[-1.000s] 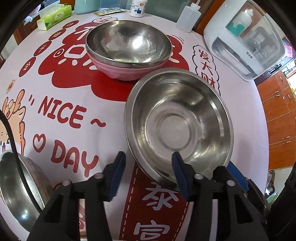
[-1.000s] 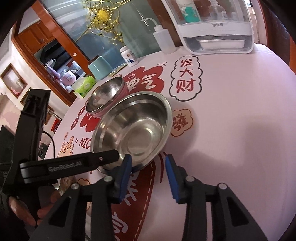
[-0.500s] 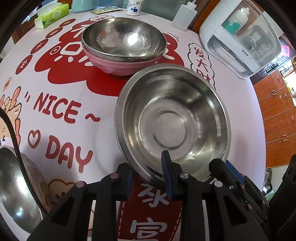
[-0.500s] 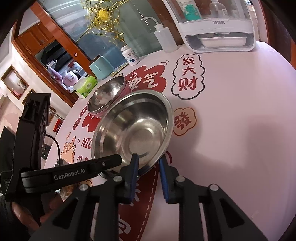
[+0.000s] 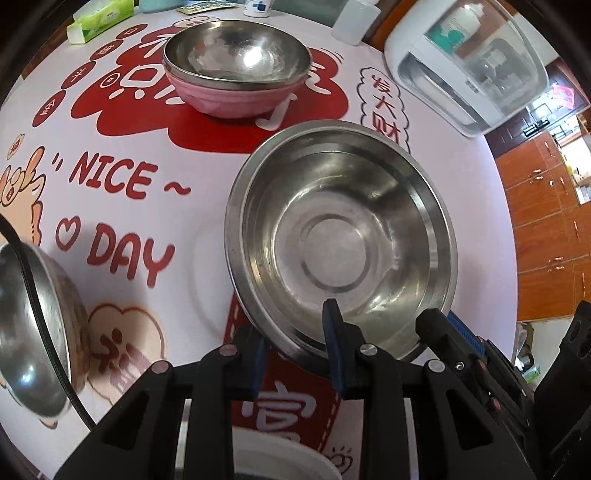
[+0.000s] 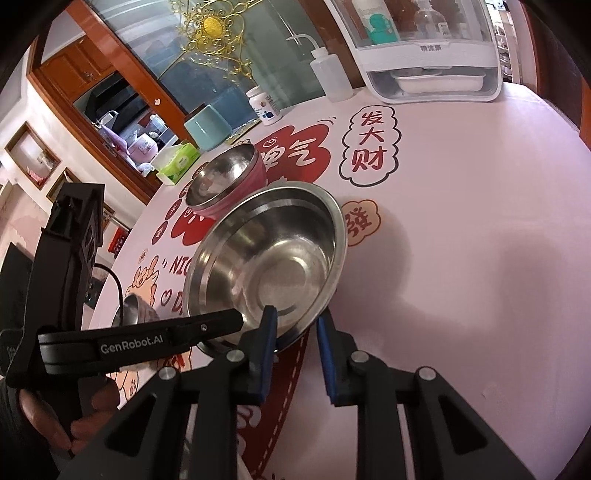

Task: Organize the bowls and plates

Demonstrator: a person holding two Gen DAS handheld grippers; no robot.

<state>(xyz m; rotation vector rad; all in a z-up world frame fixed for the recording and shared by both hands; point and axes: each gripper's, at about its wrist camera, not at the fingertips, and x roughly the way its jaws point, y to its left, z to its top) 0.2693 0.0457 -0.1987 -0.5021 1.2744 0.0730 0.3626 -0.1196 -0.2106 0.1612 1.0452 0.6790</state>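
A wide steel bowl (image 5: pixel 340 240) is held off the table, tilted, between both grippers. My left gripper (image 5: pixel 295 350) is shut on its near rim, one finger inside and one under. My right gripper (image 6: pixel 295 343) is shut on the rim (image 6: pixel 295 332) at the bowl's (image 6: pixel 269 266) near right edge. Behind it a steel bowl (image 5: pixel 236 51) sits nested in a pink bowl (image 5: pixel 232 96); the stack also shows in the right wrist view (image 6: pixel 225 177). Another steel bowl (image 5: pixel 33 332) lies at the left edge.
A white rim (image 5: pixel 280 454) shows under the left gripper. At the table's back stand a white cabinet appliance (image 6: pixel 424 48), a squeeze bottle (image 6: pixel 328 74), a pill bottle (image 6: pixel 264 105), a teal cup (image 6: pixel 207 127) and a tissue pack (image 5: pixel 99 22).
Both grippers closed onto the wide steel bowl's near rim. The bowl has come up off the table and tilted.
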